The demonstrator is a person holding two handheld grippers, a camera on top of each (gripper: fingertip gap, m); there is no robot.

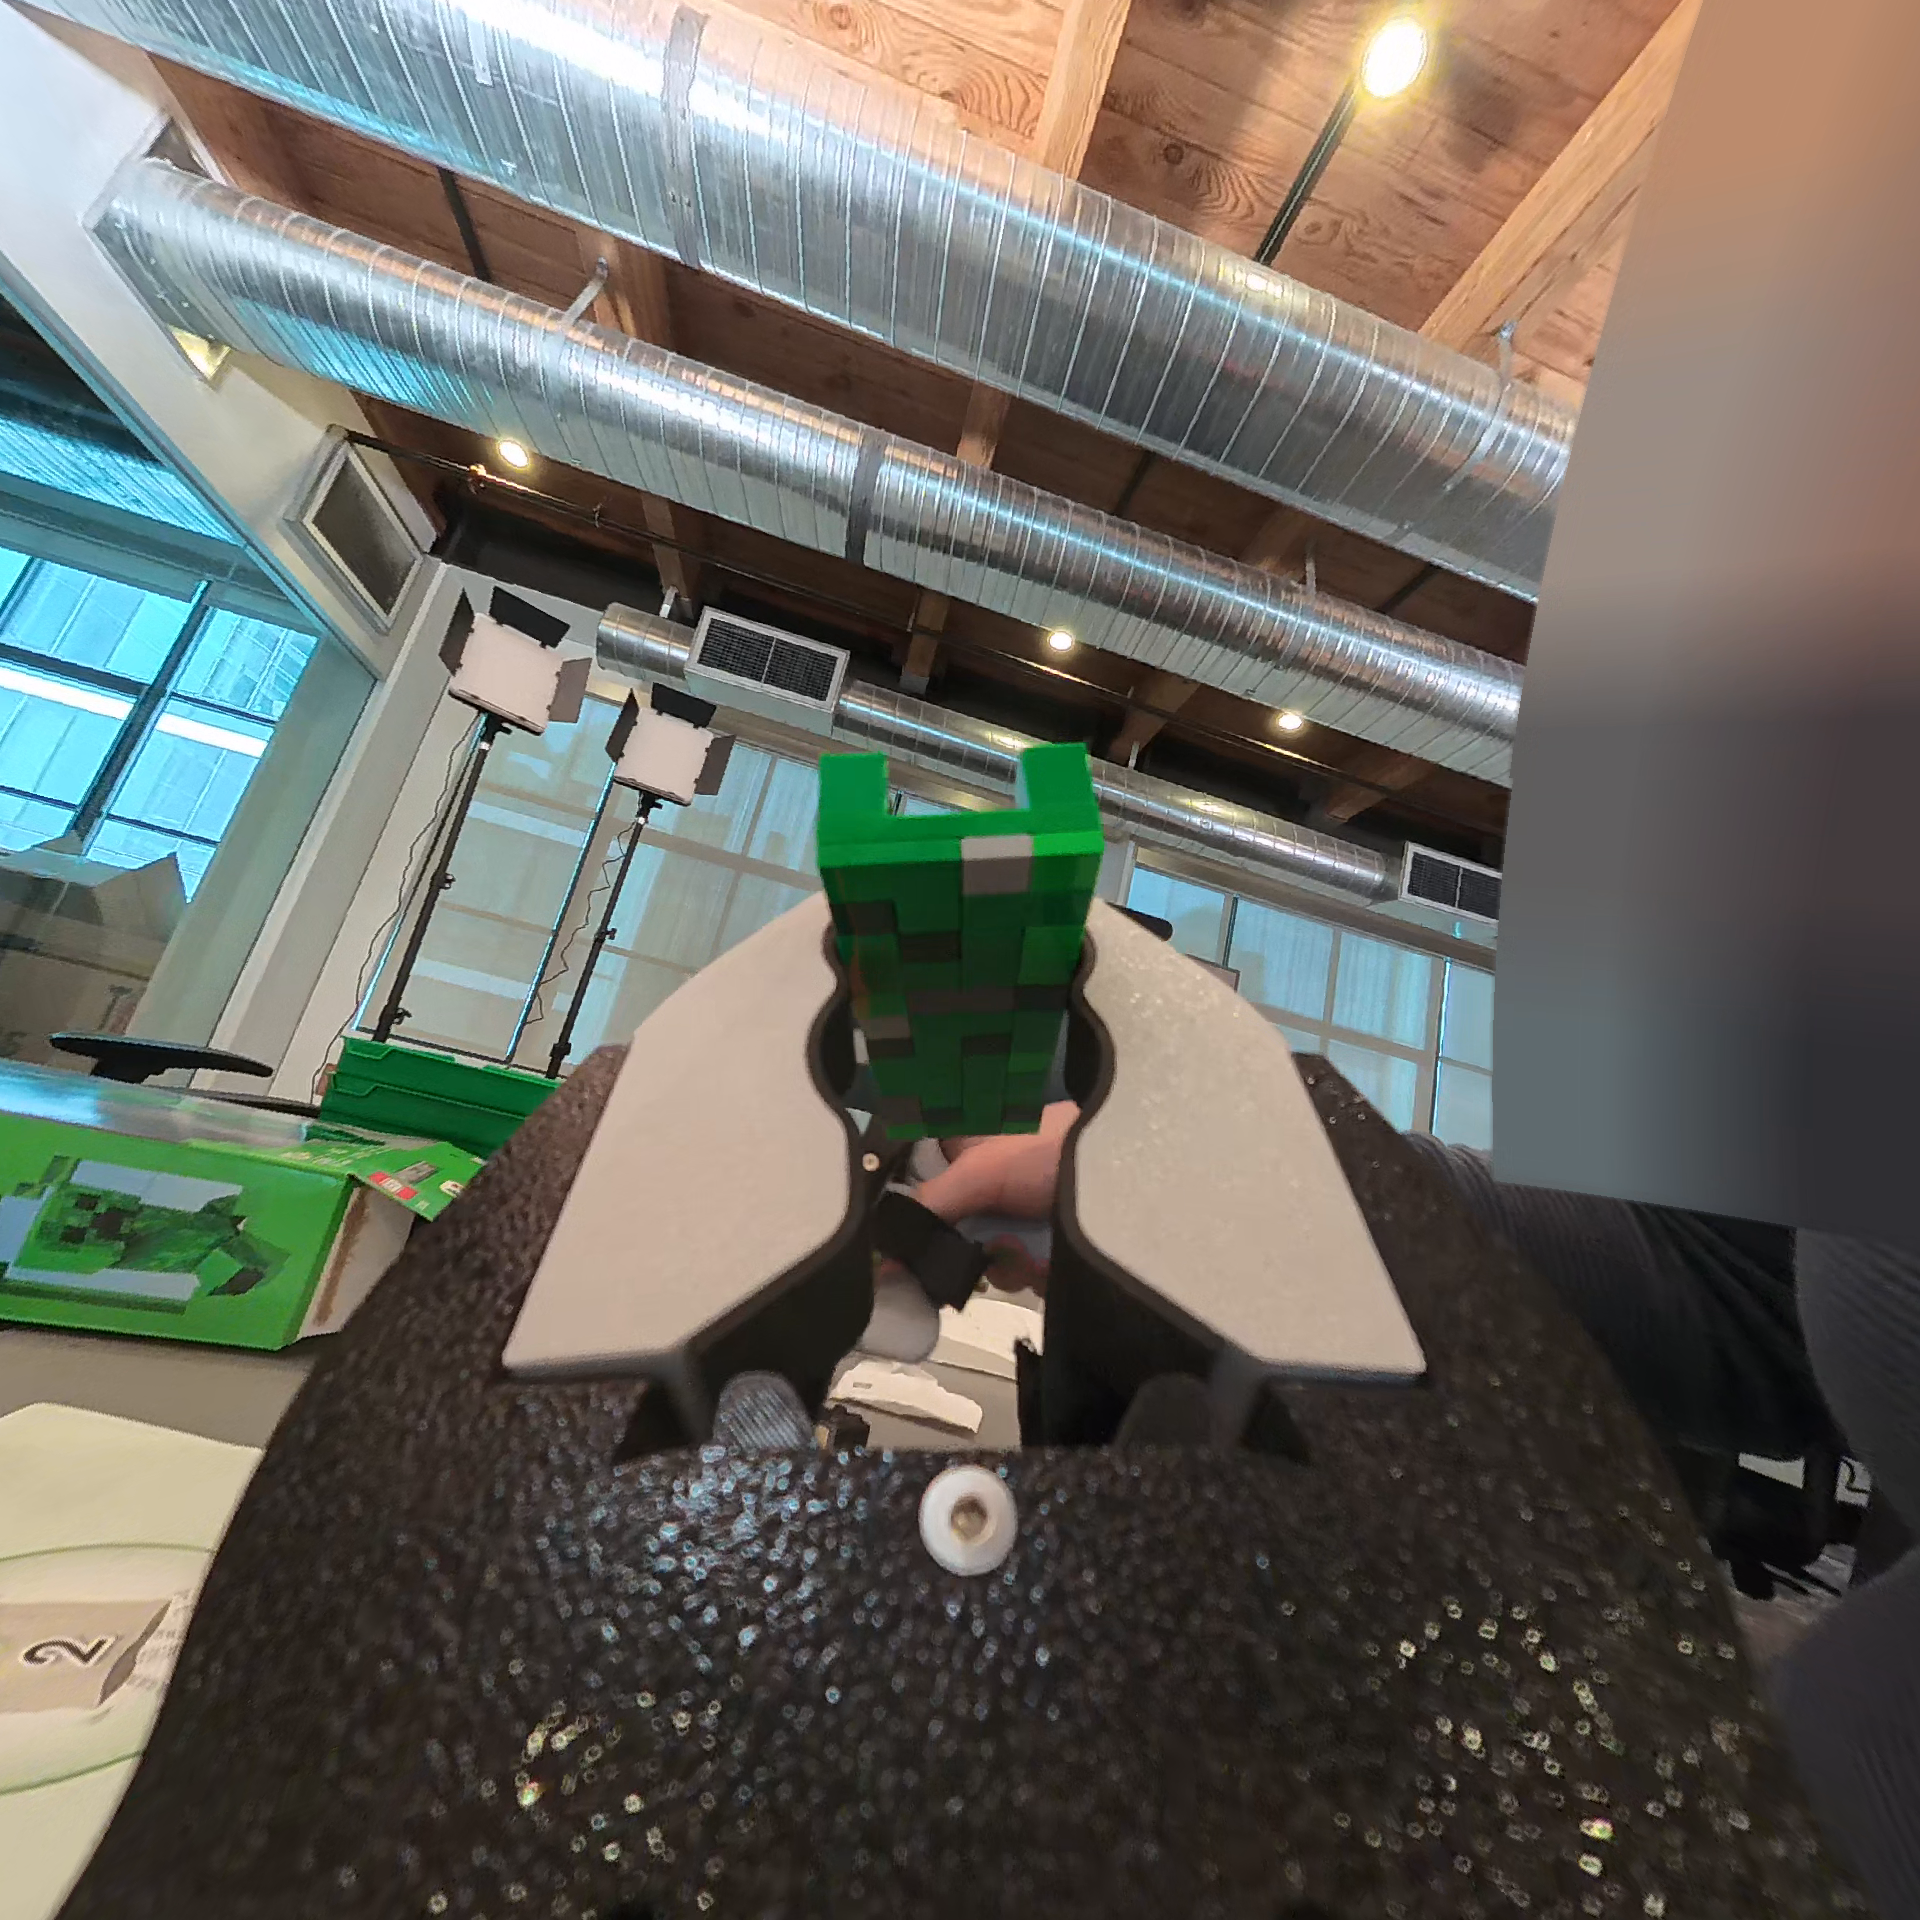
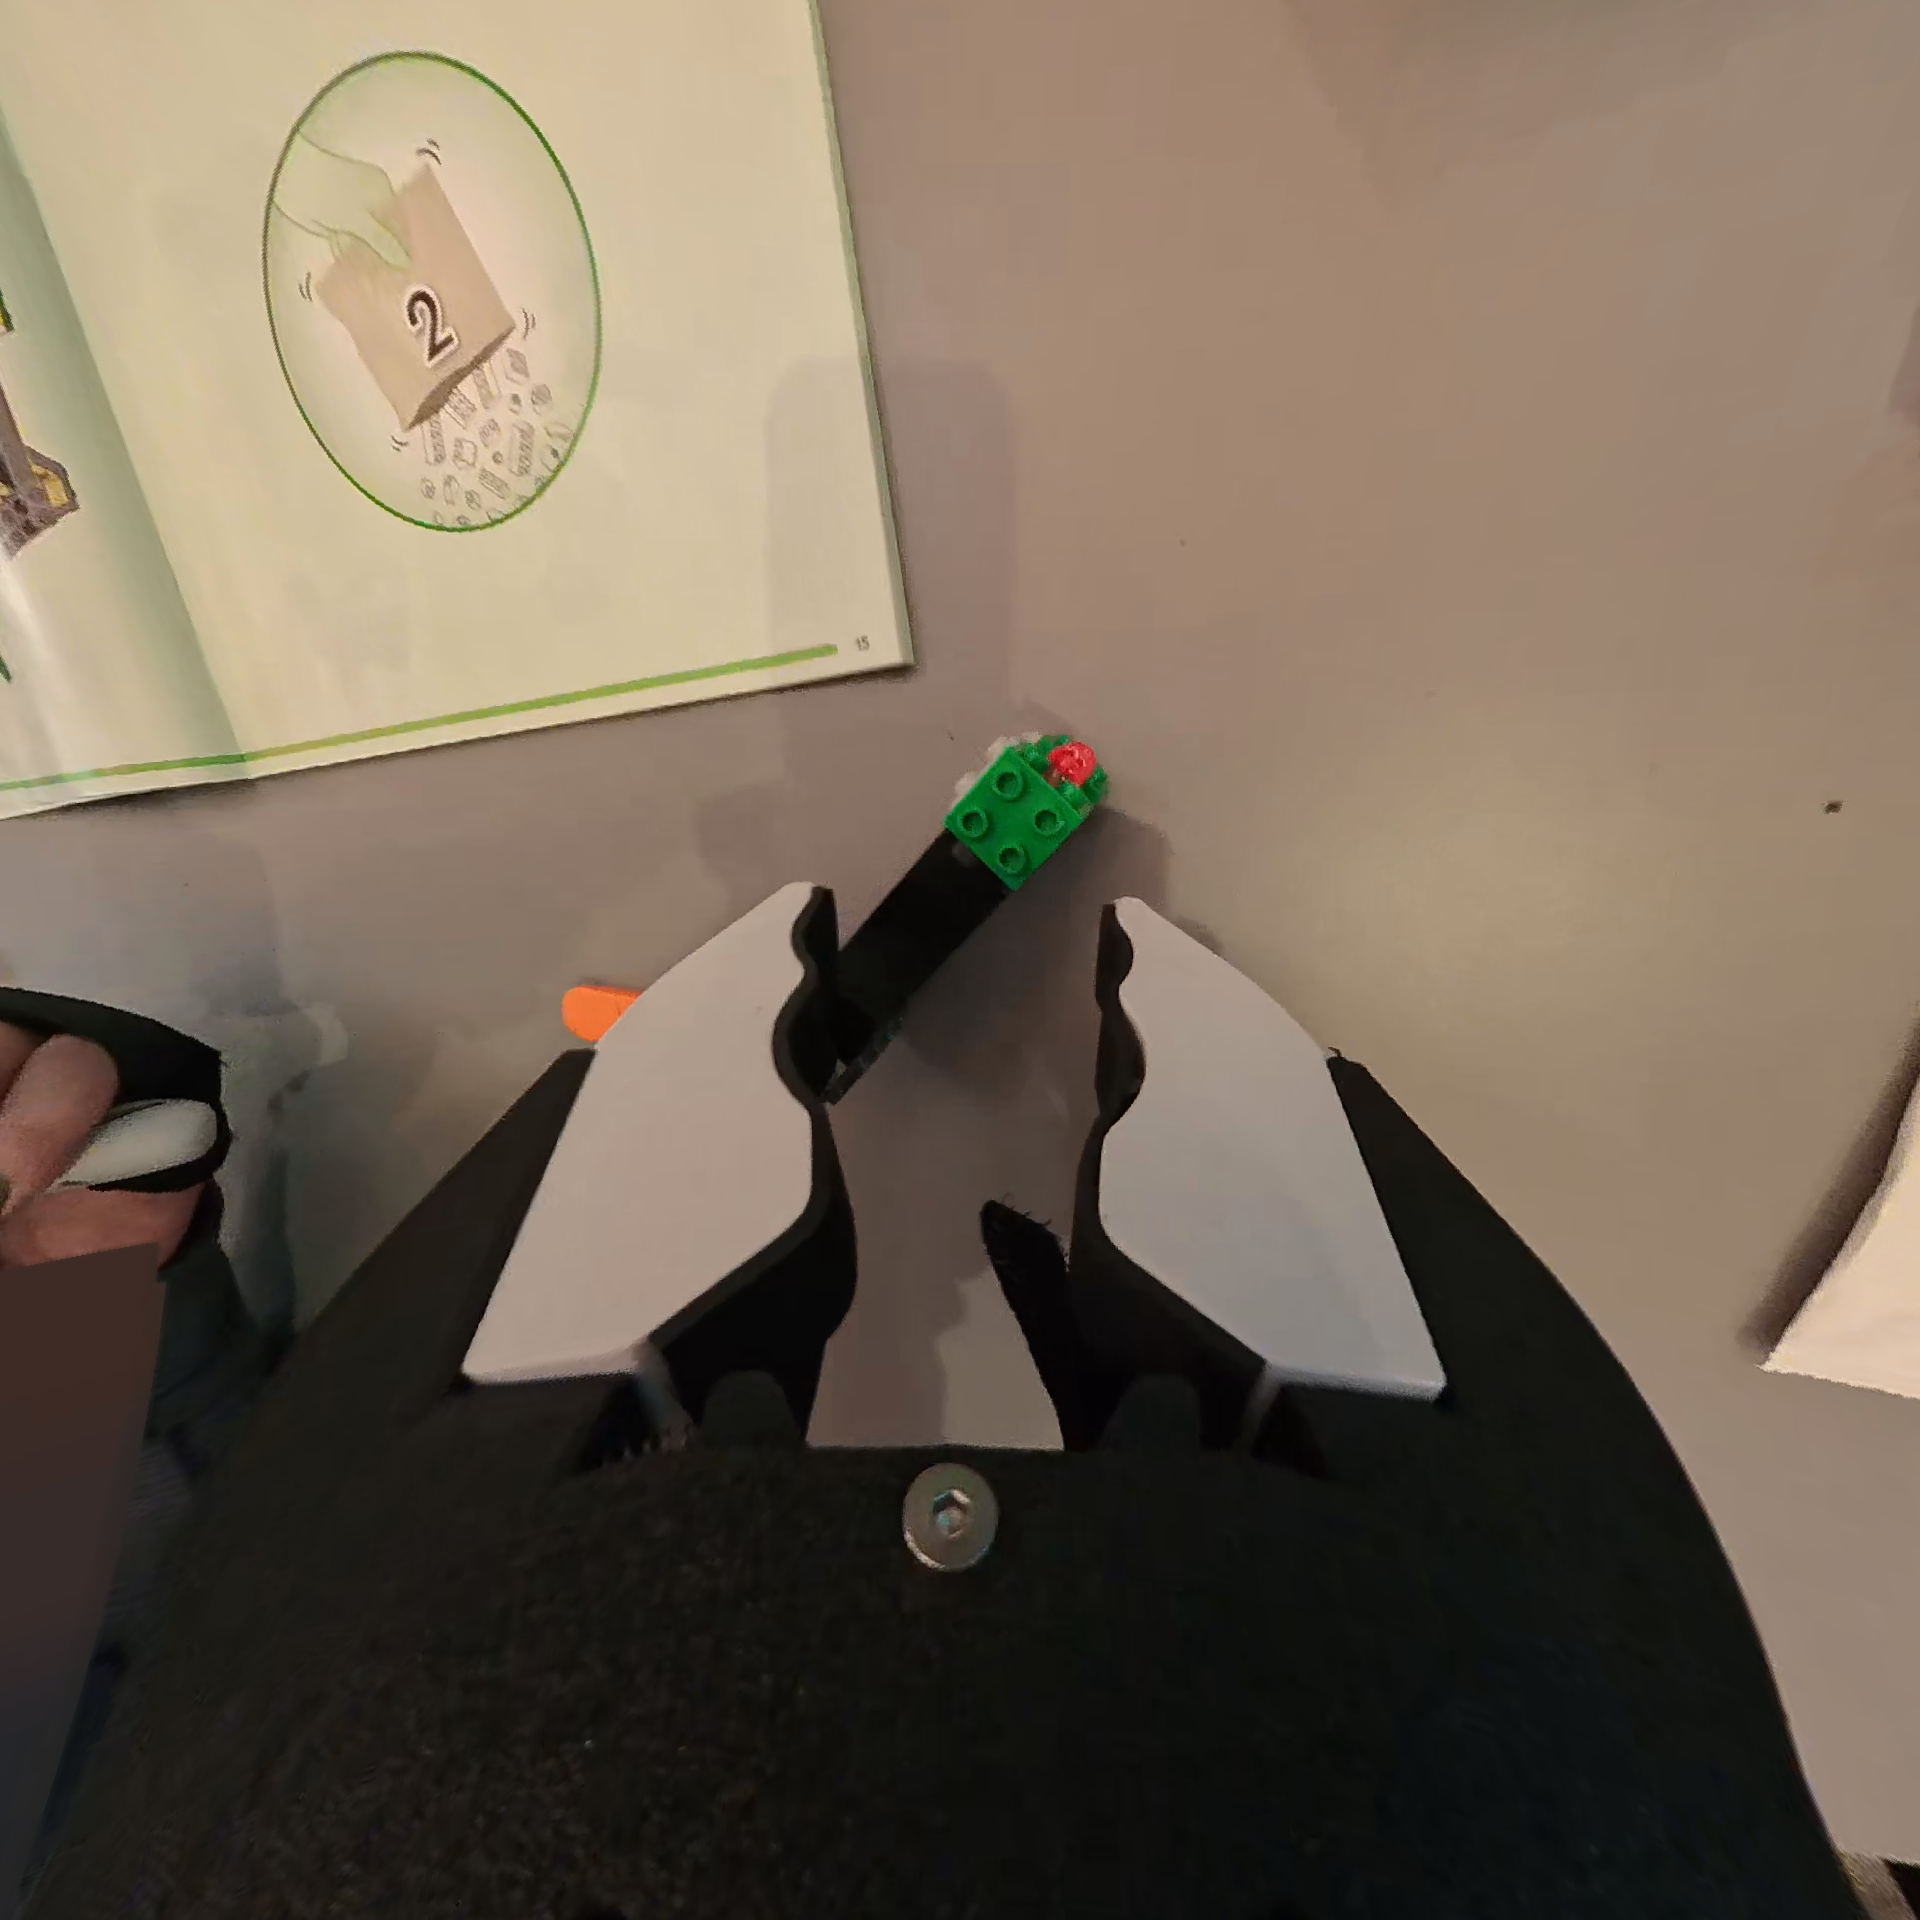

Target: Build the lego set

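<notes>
My left gripper point(image 1: 961, 951) is shut on a tall green brick figure point(image 1: 961, 935) with black and grey patches. It holds the figure up in the air, tilted toward the ceiling. My right gripper point(image 2: 966, 914) is open above the grey table. Just ahead of its fingertips lies a small assembly point(image 2: 1023, 816): a green studded block with a red round piece on a long black plate point(image 2: 909, 966). The black plate's near end runs under the left finger point(image 2: 675, 1122).
The open instruction booklet point(image 2: 644, 436) lies at the back left of the right wrist view and also shows in the left wrist view point(image 1: 94, 1558). An orange piece point(image 2: 592, 1008) sits left of the right gripper. A green set box point(image 1: 177, 1236) stands left. White paper point(image 2: 1860, 1278) lies right. There is about 25 cm between the tips of the two grippers. To reach the orange piece point(image 2: 592, 1008) in a straight line is about 10 cm for my right fingers, about 20 cm for my left.
</notes>
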